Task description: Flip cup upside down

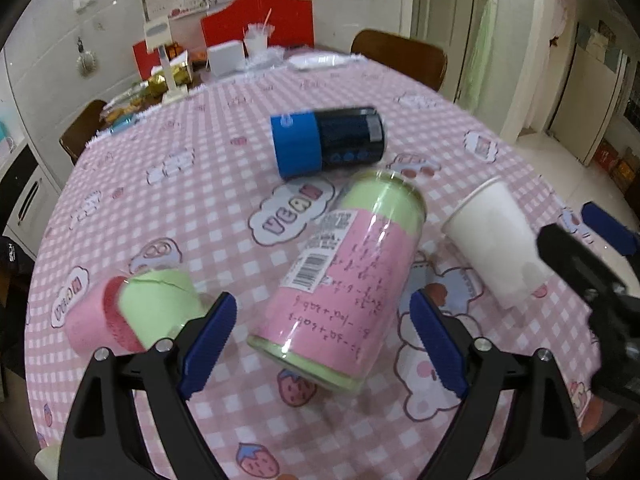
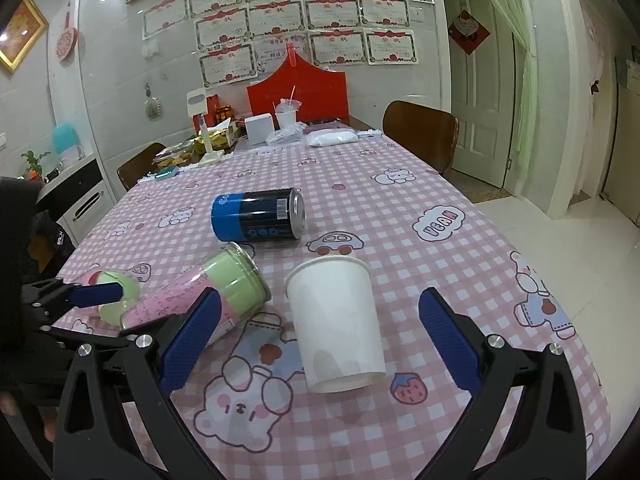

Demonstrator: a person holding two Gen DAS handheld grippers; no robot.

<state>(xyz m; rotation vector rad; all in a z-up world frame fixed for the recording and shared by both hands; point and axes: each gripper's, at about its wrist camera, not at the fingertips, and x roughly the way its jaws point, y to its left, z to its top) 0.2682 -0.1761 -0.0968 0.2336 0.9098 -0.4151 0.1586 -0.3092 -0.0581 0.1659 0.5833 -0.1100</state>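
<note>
The white paper cup (image 2: pixel 335 322) lies on its side on the pink checked tablecloth (image 2: pixel 420 216), toward the table's right edge, between the right gripper's (image 2: pixel 320 340) spread, empty blue pads; the left gripper (image 1: pixel 324 346), also spread, flanks the pink-and-green can (image 1: pixel 346 280); the blue-and-black can (image 2: pixel 258 216) lies beyond, bare cloth behind it.

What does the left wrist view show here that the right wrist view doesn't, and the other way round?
Only the left wrist view shows the barcode and handwriting-style print on the pink-and-green can, which lies between the open left gripper fingers. Only the right wrist view shows the white paper cup centred between the open right gripper fingers, plus the certificates on the wall. Both show the cup, that can, the blue-and-black can and the small pink-and-green roll, all on their sides on the checked tablecloth.
</note>
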